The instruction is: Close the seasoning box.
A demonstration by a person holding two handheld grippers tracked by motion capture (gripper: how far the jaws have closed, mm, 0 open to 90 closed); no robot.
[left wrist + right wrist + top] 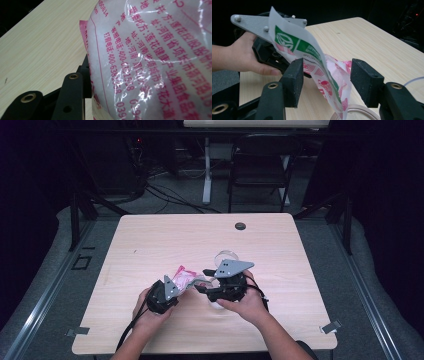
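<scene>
Here, left tool (176,289): clamped on one end of the packet (184,276), whose white back with red print sits right against its camera.
Right tool (325,80): jaws spread wide, the packet's free edge hanging loose between them, gripping nothing.
Packet: held up above the surface (165,240), between both tools.
Bowl (227,257): clear, on the surface just behind the right tool.
</scene>
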